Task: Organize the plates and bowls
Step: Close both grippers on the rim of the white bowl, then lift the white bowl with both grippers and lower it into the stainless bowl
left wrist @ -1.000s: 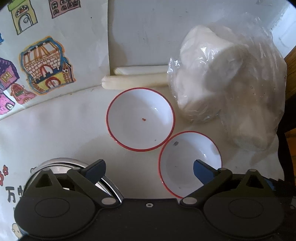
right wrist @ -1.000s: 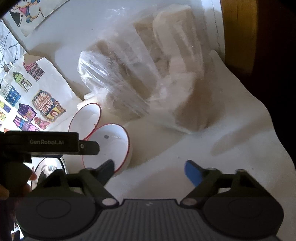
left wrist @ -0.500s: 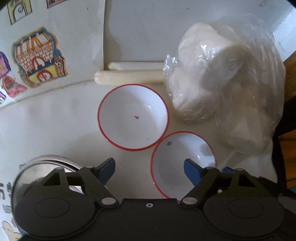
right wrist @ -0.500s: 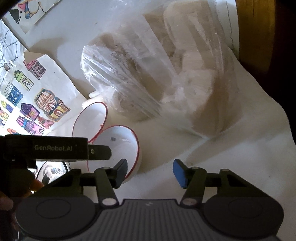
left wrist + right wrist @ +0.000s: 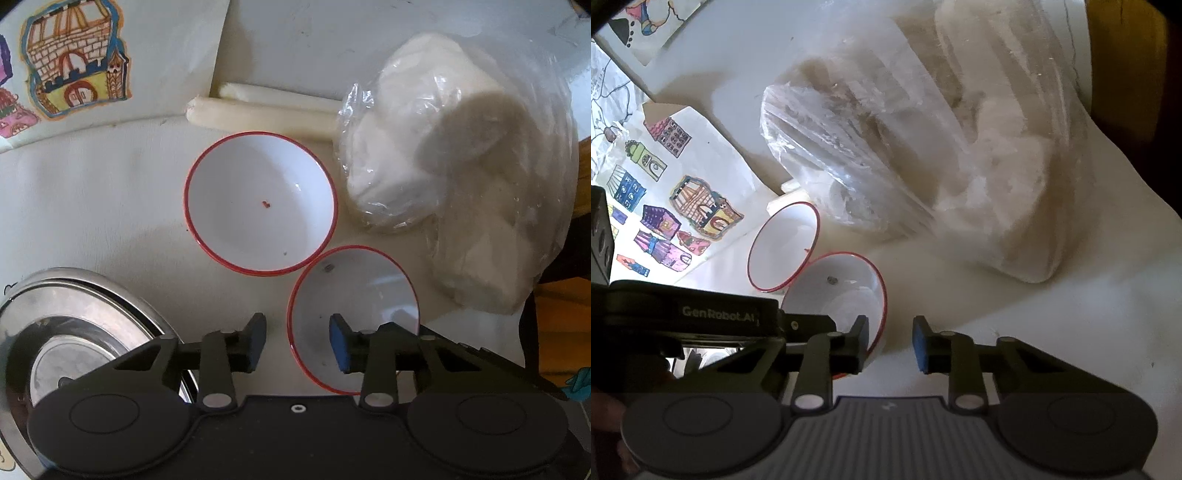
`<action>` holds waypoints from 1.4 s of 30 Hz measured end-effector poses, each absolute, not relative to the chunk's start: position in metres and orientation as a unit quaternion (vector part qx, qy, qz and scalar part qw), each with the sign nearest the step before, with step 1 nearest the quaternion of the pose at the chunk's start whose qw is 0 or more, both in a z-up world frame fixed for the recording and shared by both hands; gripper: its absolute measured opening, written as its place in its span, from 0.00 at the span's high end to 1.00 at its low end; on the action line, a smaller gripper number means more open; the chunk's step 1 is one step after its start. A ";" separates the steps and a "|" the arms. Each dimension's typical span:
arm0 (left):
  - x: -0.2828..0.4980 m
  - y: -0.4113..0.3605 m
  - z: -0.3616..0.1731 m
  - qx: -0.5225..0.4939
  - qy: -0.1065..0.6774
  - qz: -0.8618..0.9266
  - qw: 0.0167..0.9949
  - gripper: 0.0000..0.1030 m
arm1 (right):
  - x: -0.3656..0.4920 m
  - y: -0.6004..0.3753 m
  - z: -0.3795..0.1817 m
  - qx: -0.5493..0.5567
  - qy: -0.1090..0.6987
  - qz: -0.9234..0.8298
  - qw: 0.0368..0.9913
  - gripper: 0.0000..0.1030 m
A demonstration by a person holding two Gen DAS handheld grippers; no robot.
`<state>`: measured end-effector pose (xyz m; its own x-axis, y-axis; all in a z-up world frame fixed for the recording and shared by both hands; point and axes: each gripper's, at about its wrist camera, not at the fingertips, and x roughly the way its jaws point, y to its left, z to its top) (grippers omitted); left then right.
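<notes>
Two white bowls with red rims sit side by side on the white table. The far bowl [image 5: 260, 203] [image 5: 783, 247] is empty apart from a red speck. The near bowl [image 5: 354, 306] [image 5: 846, 288] lies under both grippers. My left gripper [image 5: 297, 345] is partly closed, its jaws straddling the near bowl's left rim, one finger inside and one outside, not touching. My right gripper [image 5: 890, 345] is partly closed, its jaws straddling the same bowl's right rim. A steel plate [image 5: 74, 321] lies at the lower left.
A large clear plastic bag of white lumps [image 5: 461, 192] [image 5: 942, 147] lies right of the bowls. Two white sticks [image 5: 262, 114] lie behind the far bowl. Coloured house drawings [image 5: 74, 59] [image 5: 701, 210] lie at the left. The table's edge is at the right.
Both grippers have narrowed their jaws a lot and moved closer to the near bowl, each now straddling one side of its rim.
</notes>
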<state>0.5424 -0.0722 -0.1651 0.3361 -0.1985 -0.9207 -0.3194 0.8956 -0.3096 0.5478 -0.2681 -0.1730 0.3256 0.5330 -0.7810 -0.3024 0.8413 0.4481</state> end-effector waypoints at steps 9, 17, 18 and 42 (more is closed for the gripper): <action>0.534 -0.071 -0.168 -0.230 0.574 0.037 0.785 0.87 | 0.548 -0.261 -0.172 0.099 0.529 0.266 0.800 0.85; 0.519 -0.075 -0.151 -0.226 0.560 0.021 0.797 0.87 | 0.535 -0.271 -0.159 0.100 0.517 0.267 0.807 0.85; 0.517 -0.075 -0.149 -0.226 0.557 0.019 0.799 0.87 | 0.533 -0.273 -0.155 0.099 0.514 0.267 0.809 0.85; 0.443 -0.088 -0.107 -0.210 0.528 -0.033 0.822 0.87 | 0.452 -0.294 -0.111 0.091 0.483 0.260 0.831 0.85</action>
<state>0.4431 -0.0883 -0.1068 0.4399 -0.2766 -0.8544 -0.1672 0.9095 -0.3805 0.4516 -0.2936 -0.1110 0.3991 0.5203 -0.7550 -0.3442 0.8482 0.4025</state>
